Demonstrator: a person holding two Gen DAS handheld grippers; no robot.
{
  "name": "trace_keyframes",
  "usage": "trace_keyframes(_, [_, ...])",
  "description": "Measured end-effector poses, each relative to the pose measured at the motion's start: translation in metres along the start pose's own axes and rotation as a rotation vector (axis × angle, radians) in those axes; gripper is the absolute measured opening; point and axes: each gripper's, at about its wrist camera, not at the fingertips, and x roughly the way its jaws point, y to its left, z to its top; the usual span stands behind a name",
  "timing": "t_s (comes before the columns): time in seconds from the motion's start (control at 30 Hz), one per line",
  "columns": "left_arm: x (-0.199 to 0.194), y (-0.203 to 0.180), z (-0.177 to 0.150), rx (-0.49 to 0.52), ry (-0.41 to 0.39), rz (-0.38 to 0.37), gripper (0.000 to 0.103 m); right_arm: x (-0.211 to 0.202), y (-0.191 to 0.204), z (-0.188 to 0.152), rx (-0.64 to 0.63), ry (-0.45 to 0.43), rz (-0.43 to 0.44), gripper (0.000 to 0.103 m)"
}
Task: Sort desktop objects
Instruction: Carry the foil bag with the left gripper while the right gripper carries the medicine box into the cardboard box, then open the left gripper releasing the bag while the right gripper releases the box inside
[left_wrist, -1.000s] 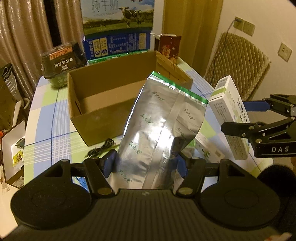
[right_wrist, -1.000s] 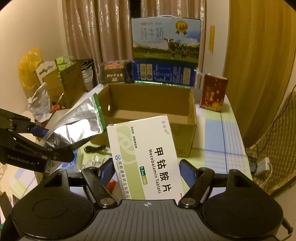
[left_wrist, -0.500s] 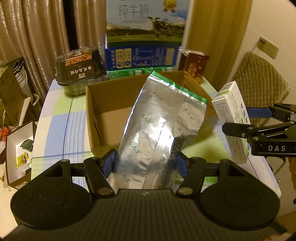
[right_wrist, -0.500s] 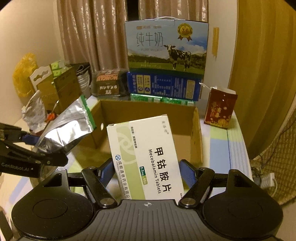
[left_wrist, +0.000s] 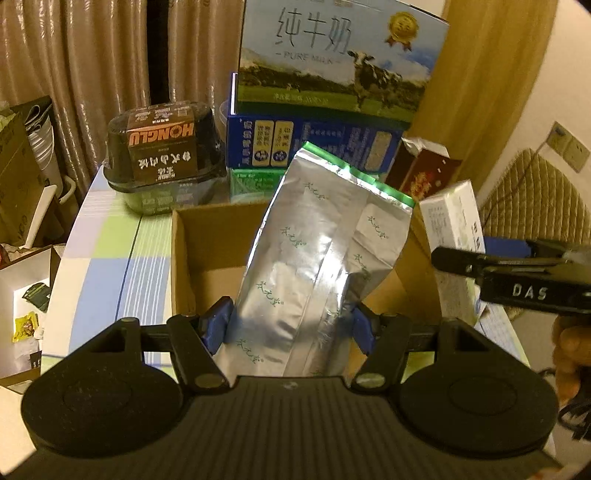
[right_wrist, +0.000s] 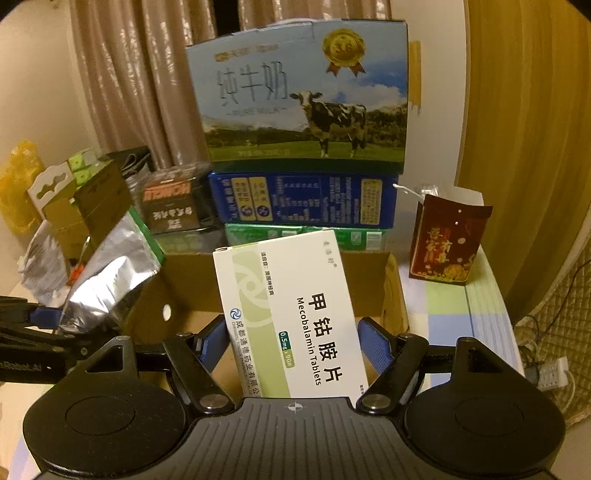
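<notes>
My left gripper (left_wrist: 291, 325) is shut on a silver foil pouch (left_wrist: 317, 258) with a green top strip, held upright over the open cardboard box (left_wrist: 192, 258). My right gripper (right_wrist: 293, 347) is shut on a white and green Mecobalamin tablet box (right_wrist: 291, 314), also above the cardboard box (right_wrist: 391, 288). In the left wrist view the tablet box (left_wrist: 452, 221) and the right gripper (left_wrist: 517, 269) show at the right. In the right wrist view the pouch (right_wrist: 110, 273) and the left gripper (right_wrist: 33, 332) show at the left.
Behind the cardboard box stands a stack of milk cartons (left_wrist: 332, 74) and a dark Honglu food tub (left_wrist: 162, 147). A red paper bag (right_wrist: 447, 243) stands at the back right. Clutter and boxes (left_wrist: 22, 206) sit off the table's left edge. A person's hand (left_wrist: 569, 350) holds the right gripper.
Both grippers have moved forward with their loads, from in front of the cardboard box to above its opening. The stacked cartons now look much closer.
</notes>
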Motion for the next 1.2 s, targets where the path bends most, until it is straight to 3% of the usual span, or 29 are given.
trace_keyframes(0.5, [0.052,0.007,0.013,-0.052,-0.023,-0.008,0.062,0.047,-0.017,-0.002,0.029,0.028,-0.008,0.072])
trace_keyframes(0.8, [0.050,0.019,0.003,-0.062,-0.048,0.009,0.067,0.060,-0.023,-0.010,0.055,0.029,-0.011,0.073])
trace_keyframes(0.87, [0.048,0.020,-0.003,-0.063,-0.046,0.008,0.067,0.062,-0.026,-0.011,0.083,0.018,0.007,0.078])
trace_keyframes(0.9, [0.047,0.021,-0.006,-0.061,-0.044,0.008,0.068,0.061,-0.027,-0.012,0.094,0.013,0.013,0.088])
trace_keyframes(0.93, [0.045,0.021,-0.009,-0.058,-0.044,0.008,0.069,0.060,-0.029,-0.012,0.101,0.003,0.012,0.092])
trace_keyframes(1.2, [0.021,0.018,-0.031,-0.052,-0.066,0.014,0.076,0.031,-0.035,-0.016,0.109,-0.022,0.001,0.093])
